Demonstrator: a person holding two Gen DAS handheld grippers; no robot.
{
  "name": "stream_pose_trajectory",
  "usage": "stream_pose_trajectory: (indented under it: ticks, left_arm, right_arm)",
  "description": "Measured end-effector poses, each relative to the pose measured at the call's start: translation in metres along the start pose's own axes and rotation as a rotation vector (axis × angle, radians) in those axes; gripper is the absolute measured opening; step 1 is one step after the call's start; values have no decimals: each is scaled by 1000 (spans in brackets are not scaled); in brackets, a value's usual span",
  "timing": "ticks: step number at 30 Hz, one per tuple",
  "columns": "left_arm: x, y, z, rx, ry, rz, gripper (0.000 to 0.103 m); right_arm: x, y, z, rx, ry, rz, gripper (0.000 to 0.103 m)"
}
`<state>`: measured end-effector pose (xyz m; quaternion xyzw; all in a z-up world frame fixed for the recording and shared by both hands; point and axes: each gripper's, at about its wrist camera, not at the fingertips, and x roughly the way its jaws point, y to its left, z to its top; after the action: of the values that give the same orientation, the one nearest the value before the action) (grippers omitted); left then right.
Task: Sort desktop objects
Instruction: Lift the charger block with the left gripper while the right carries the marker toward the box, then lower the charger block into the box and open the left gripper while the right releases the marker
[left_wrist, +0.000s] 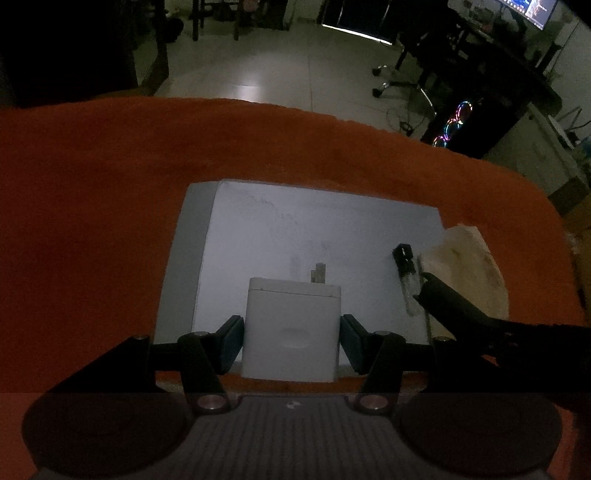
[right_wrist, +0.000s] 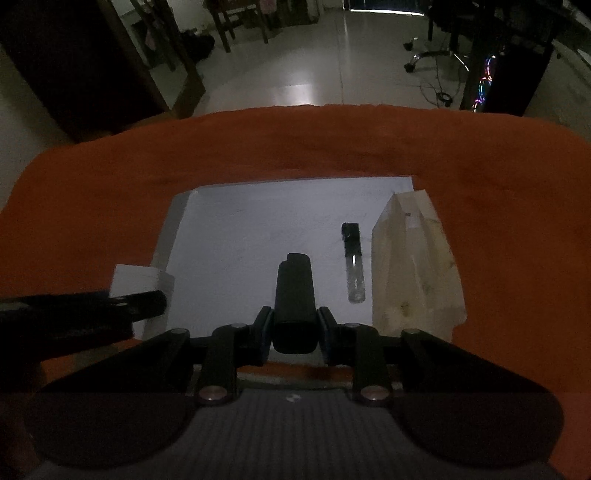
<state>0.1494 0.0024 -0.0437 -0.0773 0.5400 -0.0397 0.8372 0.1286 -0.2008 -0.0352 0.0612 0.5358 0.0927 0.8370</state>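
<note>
In the left wrist view, a white charger block (left_wrist: 291, 325) with metal prongs at its far end sits between the pads of my left gripper (left_wrist: 291, 341), which is shut on it above the white board (left_wrist: 295, 221). My right gripper (right_wrist: 294, 328) is shut on a black oblong object (right_wrist: 294, 295), also held above the board (right_wrist: 251, 221). The right wrist view shows the charger (right_wrist: 138, 277) and the left gripper's fingers (right_wrist: 122, 301) at the left. A clear tube with a black cap (left_wrist: 406, 280) (right_wrist: 352, 262) lies on the board's right side.
A cream plastic pack (left_wrist: 469, 266) (right_wrist: 413, 258) lies at the board's right edge. An orange cloth (left_wrist: 110, 203) (right_wrist: 498, 221) covers the table under the board. Beyond the table's far edge are a tiled floor, chairs and a lit computer case (left_wrist: 458, 118).
</note>
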Motion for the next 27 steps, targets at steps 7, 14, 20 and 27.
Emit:
stream_pose_trajectory:
  ticks: [7, 14, 20, 27]
  left_arm:
    - [-37, -11, -32, 36, -25, -32, 52]
    - [-60, -22, -72, 89, -62, 3, 52]
    - [-51, -12, -103, 92, -23, 29, 52]
    - [-35, 2, -129, 111, 16, 65, 52]
  right_arm:
    - [-34, 11, -37, -11, -34, 52, 28]
    - [-54, 17, -80, -36, -42, 61, 28]
    - [-46, 13, -108, -50, -11, 35, 28]
    - [-21, 12, -129, -55, 48, 45, 28]
